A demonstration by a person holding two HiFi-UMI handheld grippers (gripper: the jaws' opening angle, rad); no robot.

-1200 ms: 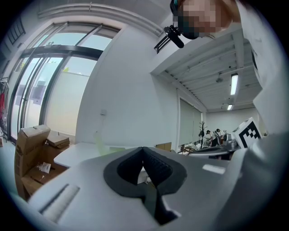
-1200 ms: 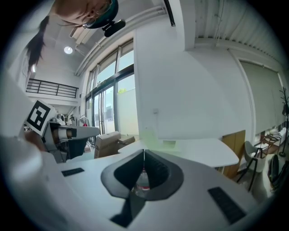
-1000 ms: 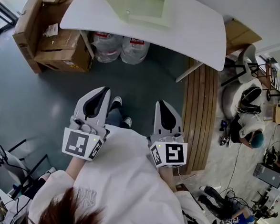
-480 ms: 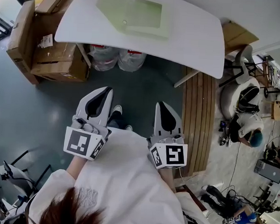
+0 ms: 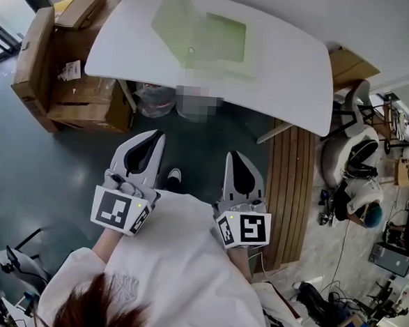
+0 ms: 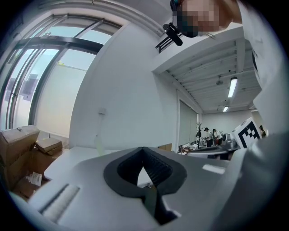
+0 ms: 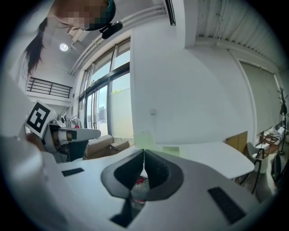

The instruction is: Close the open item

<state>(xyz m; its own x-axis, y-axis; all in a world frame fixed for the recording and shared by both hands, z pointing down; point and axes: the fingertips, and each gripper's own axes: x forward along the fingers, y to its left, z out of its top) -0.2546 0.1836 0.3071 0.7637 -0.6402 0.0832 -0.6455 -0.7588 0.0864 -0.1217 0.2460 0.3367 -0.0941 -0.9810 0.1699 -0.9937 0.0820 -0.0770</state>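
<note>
I judged the step in hand to be the approach, with nothing touched yet. My left tongs (image 5: 149, 136) were pressed together with nothing between them, and so were my right tongs (image 5: 235, 156). Each gripper view showed the dark pads meeting at the tip. I held both out in front of my body, side by side over the floor, well apart from the white worktop (image 5: 295, 68).

The open item was a pale green flat case (image 5: 224, 36) lying near the middle of that worktop. Its flap (image 5: 173, 12) stood up along the case's left edge as the head view showed it. From where I stood I could not tell how the flap was hinged or whether it had a catch.

To do it well, I reckoned I should come right up to the worktop edge before reaching out. The tongs could stay pressed together, since a blunt tip is enough to push a thin flap. The left tongs were the nearer to the flap, so I meant to bring them behind it and tip it over onto the base. The case looked light and likely to slide, so the right tongs would rest on the base to pin it, then press the flap flat.
</note>
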